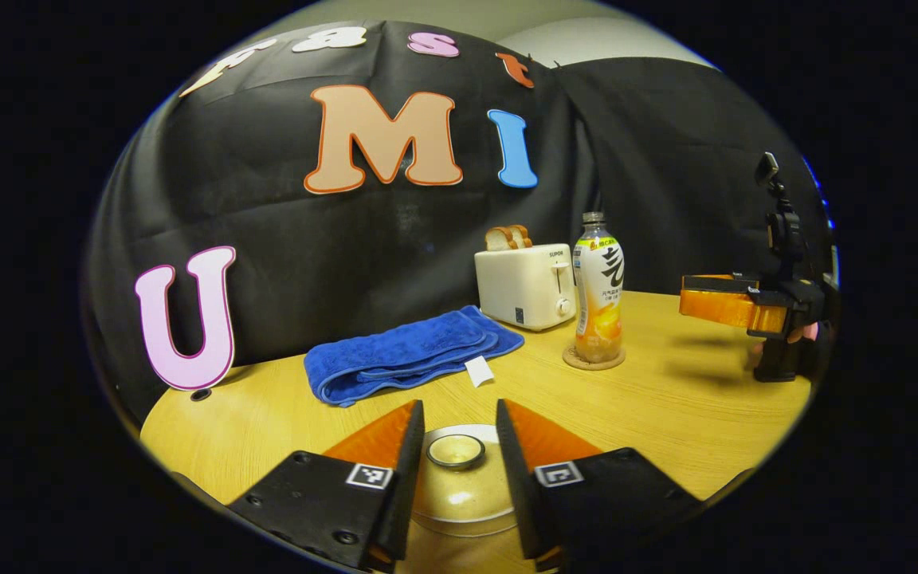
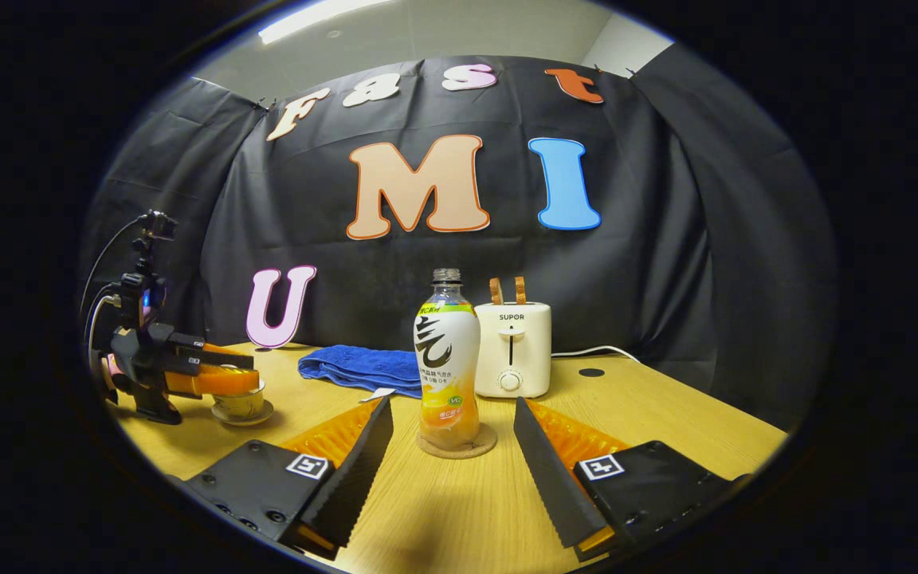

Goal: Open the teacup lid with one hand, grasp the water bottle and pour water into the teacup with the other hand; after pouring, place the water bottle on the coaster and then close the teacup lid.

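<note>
Now the left gripper (image 1: 459, 446), jaws apart, straddles the lid (image 1: 456, 451) at bottom centre, its small slick knob the hold, while the right gripper (image 2: 451, 446), open too, faces the bottle (image 2: 447, 363) mid-frame

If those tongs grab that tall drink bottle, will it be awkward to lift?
Probably a bit. The bottle is tall and narrow on a small coaster, so a nudge could tip it. It looks mostly empty, likely light. Its glossy label may be slippery.

Left hand-held gripper (image 1: 456, 454) low, fingers spread wide apart. Right hand-held gripper (image 2: 451, 458) level, fingers parted, nothing touching either finger.
</note>
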Demonstrator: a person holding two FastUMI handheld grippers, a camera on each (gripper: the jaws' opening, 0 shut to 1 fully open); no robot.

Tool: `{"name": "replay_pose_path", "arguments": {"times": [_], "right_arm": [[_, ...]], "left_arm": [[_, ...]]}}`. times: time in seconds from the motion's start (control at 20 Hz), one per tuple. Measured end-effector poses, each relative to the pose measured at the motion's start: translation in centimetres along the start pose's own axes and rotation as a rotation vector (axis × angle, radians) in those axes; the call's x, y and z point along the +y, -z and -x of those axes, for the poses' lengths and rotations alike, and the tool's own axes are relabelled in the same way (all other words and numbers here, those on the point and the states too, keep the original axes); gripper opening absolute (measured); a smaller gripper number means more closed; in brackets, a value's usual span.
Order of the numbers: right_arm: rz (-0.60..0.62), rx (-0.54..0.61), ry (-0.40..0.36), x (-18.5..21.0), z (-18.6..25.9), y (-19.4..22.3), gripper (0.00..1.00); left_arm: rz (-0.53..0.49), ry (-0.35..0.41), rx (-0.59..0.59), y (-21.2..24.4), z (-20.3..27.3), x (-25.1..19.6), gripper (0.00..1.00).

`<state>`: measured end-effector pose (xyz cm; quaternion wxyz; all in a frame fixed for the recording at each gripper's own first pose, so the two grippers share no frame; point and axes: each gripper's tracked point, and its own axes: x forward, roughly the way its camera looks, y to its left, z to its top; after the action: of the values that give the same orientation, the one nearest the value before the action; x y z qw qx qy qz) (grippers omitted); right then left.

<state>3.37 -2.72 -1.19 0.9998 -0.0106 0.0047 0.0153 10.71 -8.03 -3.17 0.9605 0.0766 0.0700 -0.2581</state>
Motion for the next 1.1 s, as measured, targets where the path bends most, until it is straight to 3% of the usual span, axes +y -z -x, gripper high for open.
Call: {"name": "replay_pose_path", "arguments": {"times": [0.05,0.15,0.2,0.5,0.65,0.7,0.75,0.85,0.9,1.1], "right_arm": [[0.0,0.0,0.0,0.0,-0.1,0.0,0.97],[0.0,0.0,-0.001,0.1,-0.1,0.0,0.93],[0.0,0.0,-0.002,0.1,0.0,0.1,0.97],[0.0,-0.001,-0.002,0.0,-0.1,0.1,0.94],[0.0,-0.001,-0.003,0.1,-0.1,0.1,1.0],[0.0,0.0,-0.002,0.0,-0.1,0.1,0.97],[0.0,-0.001,-0.002,0.0,-0.1,0.0,1.0],[0.0,-0.001,-0.003,0.0,-0.1,0.1,0.93],[0.0,-0.001,-0.003,0.0,-0.1,0.1,1.0],[0.0,-0.001,0.0,-0.1,0.0,0.1,0.97]], "left_arm": [[-0.002,-0.003,0.006,0.1,-0.1,0.1,0.66],[0.0,-0.015,-0.002,-0.1,0.2,0.3,0.87],[0.006,-0.024,-0.016,-0.3,0.4,0.5,0.9],[0.094,-0.119,-0.175,-2.3,2.4,2.7,0.94],[0.136,-0.142,-0.18,-1.9,3.6,2.9,0.94],[0.137,-0.164,-0.173,-1.7,4.1,3.2,0.94],[0.141,-0.206,-0.169,-1.5,4.7,3.9,0.94],[0.146,-0.287,-0.161,-1.1,6.3,4.9,0.94],[0.147,-0.323,-0.16,-0.9,7.1,5.3,0.95],[0.156,-0.476,-0.143,-0.1,10.7,6.9,0.94]]}}
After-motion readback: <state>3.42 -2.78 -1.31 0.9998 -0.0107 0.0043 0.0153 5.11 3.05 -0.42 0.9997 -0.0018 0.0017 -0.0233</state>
